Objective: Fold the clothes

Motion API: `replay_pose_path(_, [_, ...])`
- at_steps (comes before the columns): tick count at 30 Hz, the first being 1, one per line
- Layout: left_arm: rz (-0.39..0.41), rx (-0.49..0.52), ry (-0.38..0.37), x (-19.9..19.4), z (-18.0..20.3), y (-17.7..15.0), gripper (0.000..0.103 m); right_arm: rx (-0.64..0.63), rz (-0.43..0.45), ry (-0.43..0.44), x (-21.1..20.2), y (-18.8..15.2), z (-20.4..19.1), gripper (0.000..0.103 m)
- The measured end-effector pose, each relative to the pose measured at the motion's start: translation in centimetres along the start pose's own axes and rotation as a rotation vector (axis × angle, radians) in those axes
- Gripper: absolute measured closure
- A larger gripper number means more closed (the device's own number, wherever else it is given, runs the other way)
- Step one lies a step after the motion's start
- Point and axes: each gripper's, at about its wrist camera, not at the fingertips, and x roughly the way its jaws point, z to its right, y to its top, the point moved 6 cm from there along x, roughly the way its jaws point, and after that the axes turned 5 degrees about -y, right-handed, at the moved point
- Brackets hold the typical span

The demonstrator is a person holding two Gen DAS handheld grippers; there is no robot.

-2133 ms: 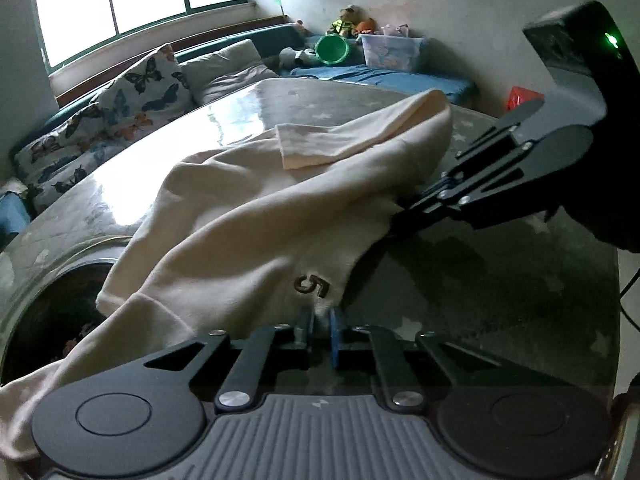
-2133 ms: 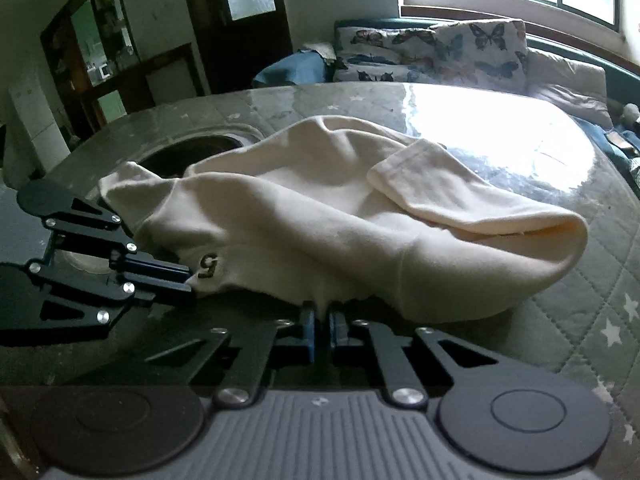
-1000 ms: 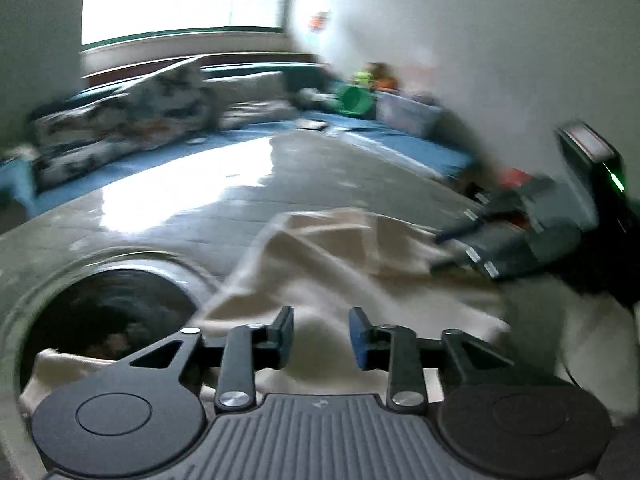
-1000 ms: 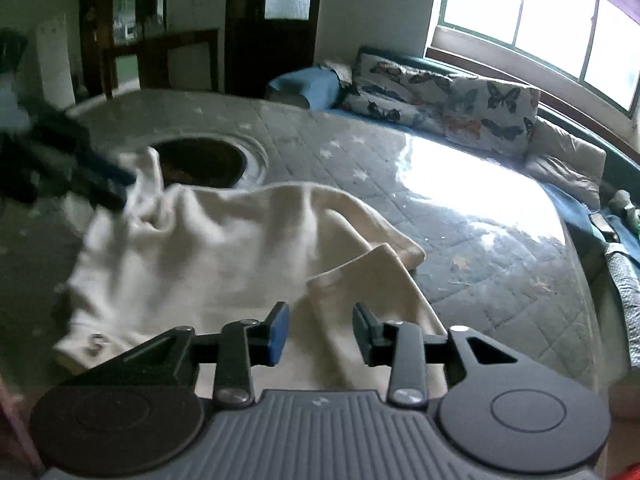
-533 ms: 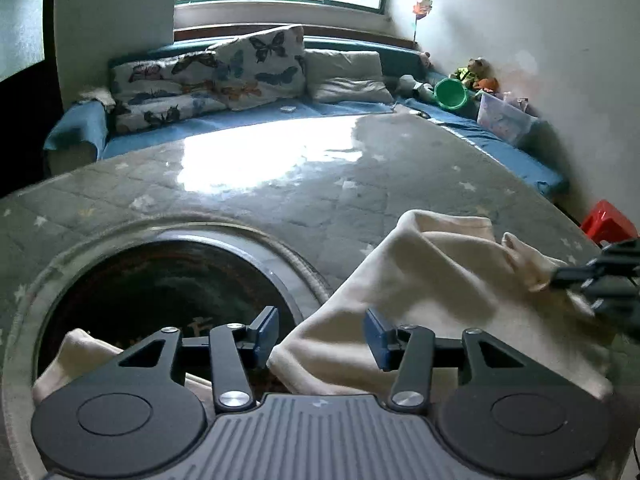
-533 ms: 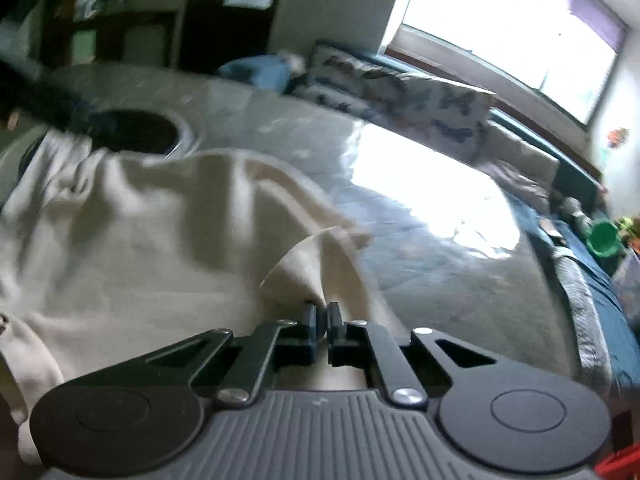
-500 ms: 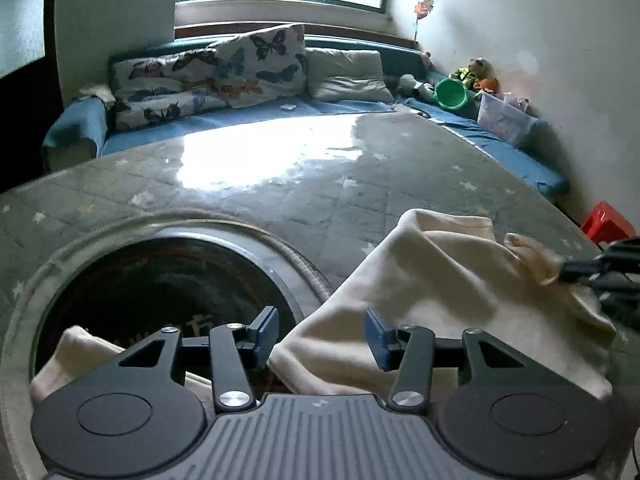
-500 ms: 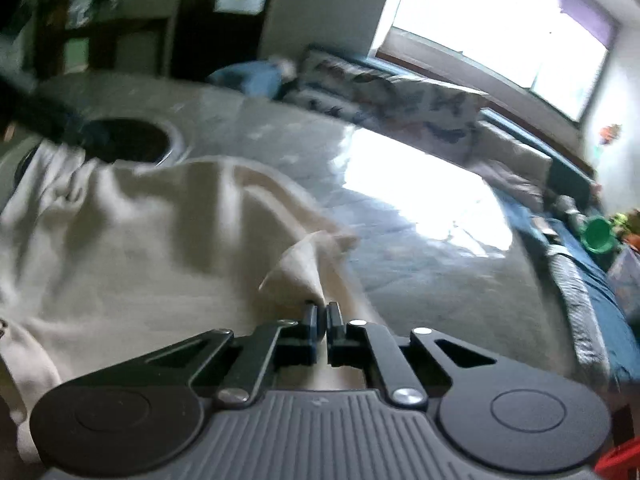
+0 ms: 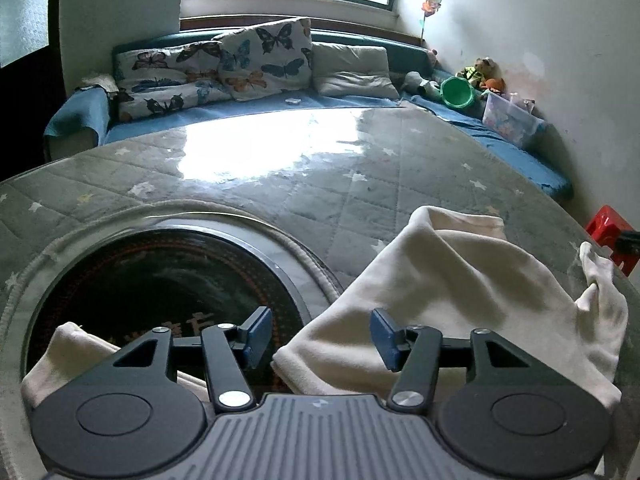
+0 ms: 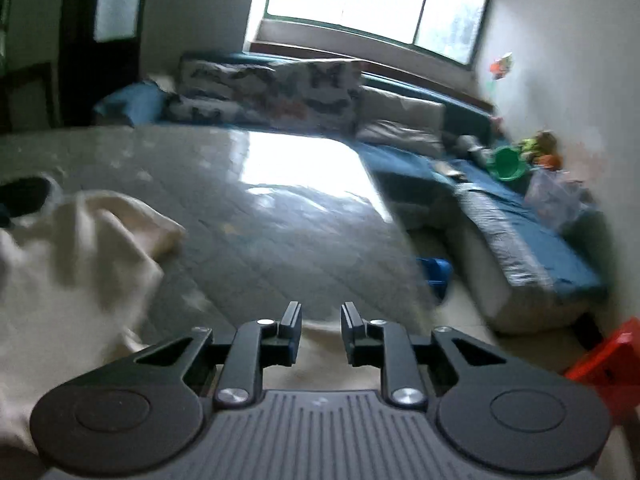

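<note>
A cream garment [image 9: 460,288] lies rumpled on the grey quilted table top [image 9: 320,184], to the right of a dark round recess [image 9: 160,280]. My left gripper [image 9: 320,336] hangs over the garment's near corner with its jaws opening; the blue pads [image 9: 260,332] stand clear of the cloth. Another cream piece [image 9: 60,344] lies at the recess's near left rim. In the blurred right wrist view the garment [image 10: 72,264] is heaped at the left. My right gripper [image 10: 320,320] is near the table's right edge, jaws opening, with a strip of cream cloth [image 10: 320,344] lying loose under them.
A blue bench with butterfly cushions [image 9: 240,60] runs along the far wall under the window. A green bucket [image 9: 458,92] and a clear plastic box [image 9: 508,120] sit on its right end. A red stool [image 9: 608,236] stands on the floor past the table's right edge.
My right gripper was shut on a fold of the garment; it has let go, its jaws have parted and it has swung right. The left jaws have spread wider.
</note>
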Motion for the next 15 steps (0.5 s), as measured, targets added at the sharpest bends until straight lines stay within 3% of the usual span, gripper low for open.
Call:
replay_pose_path(3, [-0.004,0.016,-0.018,0.2,0.6,-0.1,0.052,0.045,-0.024,0.147,2.1,1.2,-2.3,0.081])
replay_pose_path(7, [-0.006,0.055,-0.027,0.3,1.4,-0.1,0.052,0.067,-0.071,0.258,5.4,2.6,-5.2,0.080])
replay_pose_path(9, [-0.008,0.065,-0.035,0.5,1.7,0.0,0.052,0.107,-0.111,0.311,7.2,3.0,-6.0,0.074])
replay_pose_path(15, [-0.003,0.094,-0.043,0.9,2.3,0.2,0.052,0.205,-0.189,0.369,10.1,3.4,-6.7,0.073])
